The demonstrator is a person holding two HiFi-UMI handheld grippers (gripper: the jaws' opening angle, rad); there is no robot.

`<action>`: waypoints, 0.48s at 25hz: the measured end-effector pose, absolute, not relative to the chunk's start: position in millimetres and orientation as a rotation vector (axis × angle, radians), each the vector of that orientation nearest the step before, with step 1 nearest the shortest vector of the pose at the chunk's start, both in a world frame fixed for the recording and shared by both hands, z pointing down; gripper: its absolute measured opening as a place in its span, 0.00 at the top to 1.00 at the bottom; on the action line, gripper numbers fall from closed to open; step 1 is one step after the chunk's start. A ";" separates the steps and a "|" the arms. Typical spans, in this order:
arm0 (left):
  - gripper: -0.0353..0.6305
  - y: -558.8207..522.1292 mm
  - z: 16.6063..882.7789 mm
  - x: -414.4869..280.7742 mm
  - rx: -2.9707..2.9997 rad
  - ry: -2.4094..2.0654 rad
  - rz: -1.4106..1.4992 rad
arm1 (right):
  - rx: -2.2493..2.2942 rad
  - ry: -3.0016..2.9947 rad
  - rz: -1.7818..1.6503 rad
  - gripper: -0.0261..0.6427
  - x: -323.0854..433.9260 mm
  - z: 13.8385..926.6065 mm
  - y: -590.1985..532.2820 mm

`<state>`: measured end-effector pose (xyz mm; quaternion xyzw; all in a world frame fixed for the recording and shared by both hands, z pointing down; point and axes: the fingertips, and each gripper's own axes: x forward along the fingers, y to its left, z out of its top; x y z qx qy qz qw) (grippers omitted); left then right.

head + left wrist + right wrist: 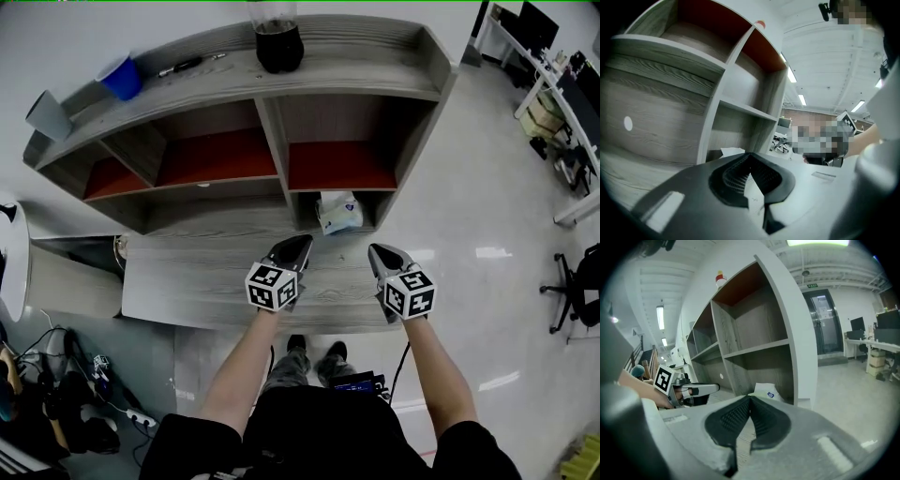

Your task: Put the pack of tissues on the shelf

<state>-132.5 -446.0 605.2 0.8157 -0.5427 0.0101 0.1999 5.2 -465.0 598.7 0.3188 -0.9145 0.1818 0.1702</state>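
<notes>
The wooden shelf (234, 75) stands on the tabletop (187, 281), the pack of tissues (338, 212) lies in its lower right compartment, apparently near the right wall, and the left gripper (302, 242) and right gripper (376, 250) hover in front, both clenched on nothing.

Shelf (361, 73): tissue pack (338, 212) in bottom-right compartment.

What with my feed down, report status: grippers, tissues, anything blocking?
Left gripper shut, empty. Right gripper shut, empty. Pack of tissues sits in the shelf's lower right compartment, neither gripper touching it. Nothing blocking.
</notes>
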 end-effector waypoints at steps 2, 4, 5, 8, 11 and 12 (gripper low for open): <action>0.94 -439.1 599.9 -126.3 2.300 -1.485 0.022 | 0.911 -2.595 0.522 0.96 8.9 594.0 -460.5; 0.94 -431.4 594.6 -120.9 2.319 -1.458 0.015 | 0.915 -2.594 0.531 0.96 13.1 590.3 -455.0; 0.94 -427.4 592.0 -118.6 2.328 -1.446 0.012 | 0.918 -2.593 0.535 0.96 15.3 588.5 -452.0; 0.94 -417.3 583.8 -115.1 2.342 -1.419 -0.011 | 0.924 -2.591 0.535 0.96 21.7 583.1 -444.0; 0.94 -410.9 577.4 -114.5 2.350 -1.399 -0.030 | 0.937 -2.593 0.537 0.96 27.3 578.6 -436.9; 0.94 -409.1 576.3 -114.6 2.352 -1.395 -0.031 | 0.940 -2.593 0.537 0.96 28.8 577.8 -434.6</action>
